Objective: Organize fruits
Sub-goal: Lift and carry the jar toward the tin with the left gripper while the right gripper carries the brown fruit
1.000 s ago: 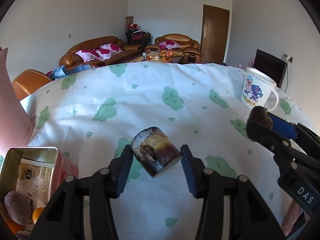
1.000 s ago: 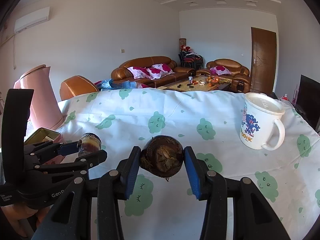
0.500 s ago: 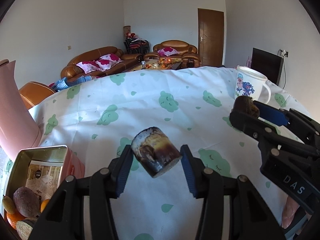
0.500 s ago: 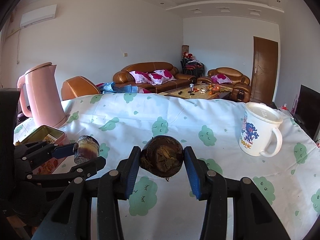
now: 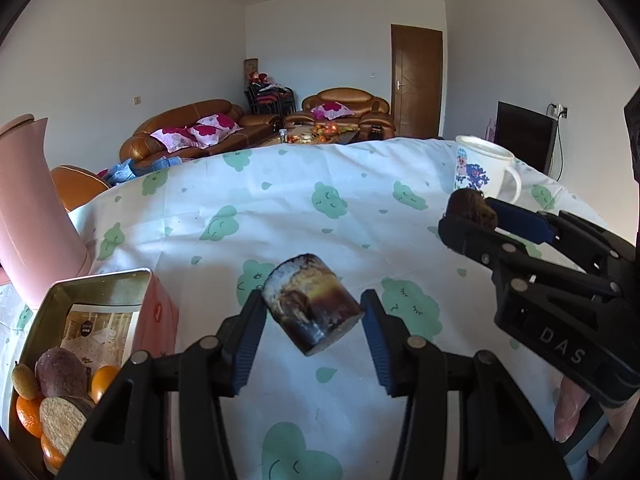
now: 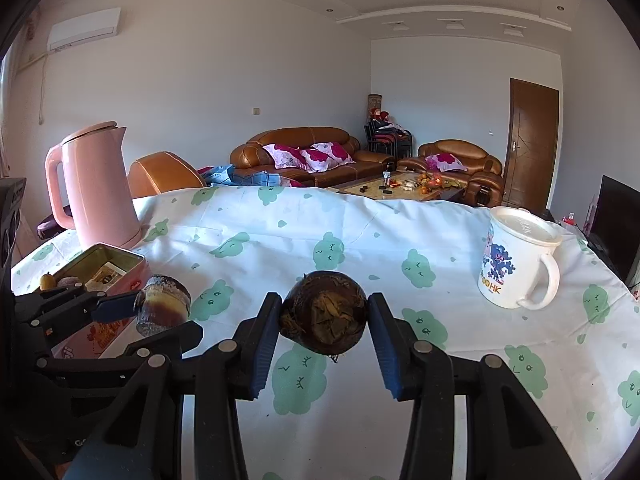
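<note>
My left gripper (image 5: pixel 312 322) is shut on a dark brown cylindrical fruit piece (image 5: pixel 312 304), held tilted above the cloth. My right gripper (image 6: pixel 323 316) is shut on a round dark brown fruit (image 6: pixel 323 312) with a rough papery top. Each gripper shows in the other's view: the right gripper (image 5: pixel 472 212) at right with its round fruit (image 5: pixel 470 206), the left gripper (image 6: pixel 160 306) at left with its fruit piece (image 6: pixel 163 306). An open pink tin (image 5: pixel 100 284) at lower left holds oranges, a purple fruit (image 5: pixel 60 372) and a cut piece; the same pink tin (image 6: pixel 100 268) lies behind the left gripper.
A pink kettle (image 6: pixel 96 192) stands at the table's far left behind the tin. A white cartoon mug (image 6: pixel 516 260) stands at the right. The table (image 6: pixel 400 224) wears a white cloth with green prints. Sofas and a door lie beyond. A fingertip (image 5: pixel 568 412) shows under the right gripper.
Both grippers have drawn back towards the tin side, still holding their fruits. More of the tin and kettle has come into view, and the mug sits farther off.
</note>
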The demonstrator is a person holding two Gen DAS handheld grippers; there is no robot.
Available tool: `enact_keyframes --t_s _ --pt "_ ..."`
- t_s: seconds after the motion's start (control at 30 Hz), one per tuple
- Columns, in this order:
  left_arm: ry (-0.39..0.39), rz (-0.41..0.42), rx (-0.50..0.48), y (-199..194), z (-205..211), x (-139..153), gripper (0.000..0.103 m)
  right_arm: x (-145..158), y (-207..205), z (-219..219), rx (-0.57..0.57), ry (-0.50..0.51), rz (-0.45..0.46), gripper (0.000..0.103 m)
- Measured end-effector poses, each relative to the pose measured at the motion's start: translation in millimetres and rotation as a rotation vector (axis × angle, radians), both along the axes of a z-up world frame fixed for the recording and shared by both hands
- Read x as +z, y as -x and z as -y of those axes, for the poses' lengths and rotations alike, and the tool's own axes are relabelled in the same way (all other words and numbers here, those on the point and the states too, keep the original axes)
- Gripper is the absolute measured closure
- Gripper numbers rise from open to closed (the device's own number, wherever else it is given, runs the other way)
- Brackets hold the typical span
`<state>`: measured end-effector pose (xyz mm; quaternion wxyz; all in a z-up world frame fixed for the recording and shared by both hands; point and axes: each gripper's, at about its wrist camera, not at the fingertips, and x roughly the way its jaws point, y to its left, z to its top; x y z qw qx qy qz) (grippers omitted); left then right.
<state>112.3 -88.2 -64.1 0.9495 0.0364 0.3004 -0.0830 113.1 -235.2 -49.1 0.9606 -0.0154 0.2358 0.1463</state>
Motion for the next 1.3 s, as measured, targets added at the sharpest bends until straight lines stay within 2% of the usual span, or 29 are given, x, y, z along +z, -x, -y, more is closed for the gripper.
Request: enact_keyframes --t_s 0.47,1.3 --pt "0.056 0.038 0.029 19.5 -17.5 3.9 0.053 5.2 25.0 -7.8 0.026 -0.007 0.034 0.057" --pt "0.062 0.108 0.086 51.5 -46.8 11.3 0.053 7.8 54.1 -35.3 0.091 -0.002 0.052 0.057"
